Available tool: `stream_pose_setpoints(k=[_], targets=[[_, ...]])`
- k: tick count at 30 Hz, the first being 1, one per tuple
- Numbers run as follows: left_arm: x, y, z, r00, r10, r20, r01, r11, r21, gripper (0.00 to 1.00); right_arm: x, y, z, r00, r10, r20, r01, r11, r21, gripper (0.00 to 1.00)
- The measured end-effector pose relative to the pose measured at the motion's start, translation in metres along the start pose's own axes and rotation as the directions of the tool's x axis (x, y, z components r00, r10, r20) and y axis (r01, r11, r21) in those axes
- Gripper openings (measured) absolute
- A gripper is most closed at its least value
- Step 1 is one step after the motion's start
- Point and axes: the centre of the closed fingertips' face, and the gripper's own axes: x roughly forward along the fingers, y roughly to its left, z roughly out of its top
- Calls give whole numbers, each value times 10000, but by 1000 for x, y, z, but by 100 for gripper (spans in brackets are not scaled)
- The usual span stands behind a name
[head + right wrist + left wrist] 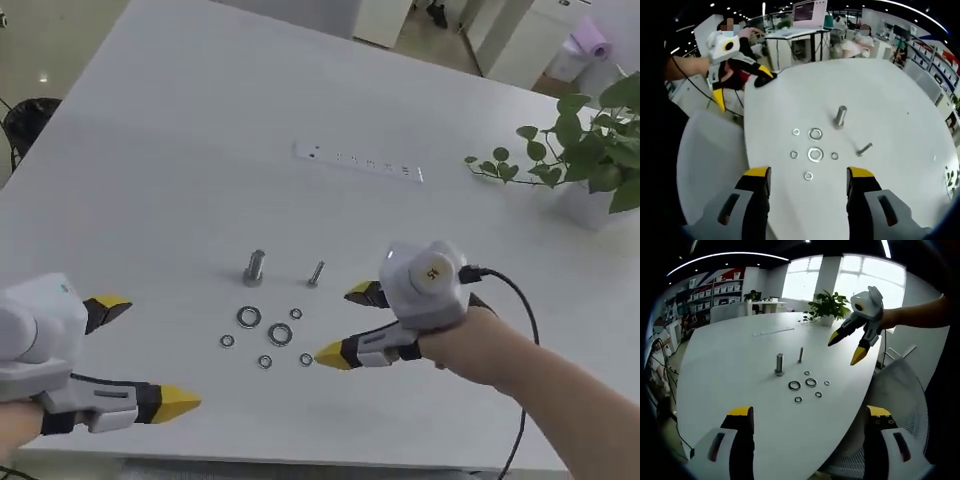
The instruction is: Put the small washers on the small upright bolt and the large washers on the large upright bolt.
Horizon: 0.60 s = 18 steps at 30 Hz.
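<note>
Standing side by side on the white table (pixel 180 150), the large bolt (pixel 254 268) and small bolt (pixel 316 273) rose just behind two large washers (pixel 249 317) and four small washers (pixel 296 313) lying loose. The right gripper (pixel 335 323) hovered beside the washers, jaws spread wide, empty. The left gripper (pixel 160 352), equally wide and empty, was held well apart.

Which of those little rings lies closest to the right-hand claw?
The rightmost small washer in the head view, just beside the lower yellow tip of the right claw; the other washers lie farther away.
</note>
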Motion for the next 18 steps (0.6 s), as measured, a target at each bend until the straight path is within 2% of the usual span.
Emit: stream_pose_setpoints(k=[4, 10, 16, 18], targets=[[1, 1, -1, 10000, -38, -49, 39, 9997, 247, 90, 9, 1, 2, 9994, 206, -271, -218, 9988, -447, 59], [4, 5, -6, 9998, 114, -163, -103, 9977, 669, 91, 22, -5, 2, 9958, 137, -900, -249, 9919, -1243, 56], [5, 9, -12, 9998, 72, -193, -56, 9968, 793, 91, 37, -8, 4, 9919, 286, -1241, -501, 9835, -1737, 52], [4, 10, -12, 9997, 72, -213, -55, 9967, 808, 91, 43, -9, 4, 9898, 283, -1399, -550, 9801, -1908, 46]])
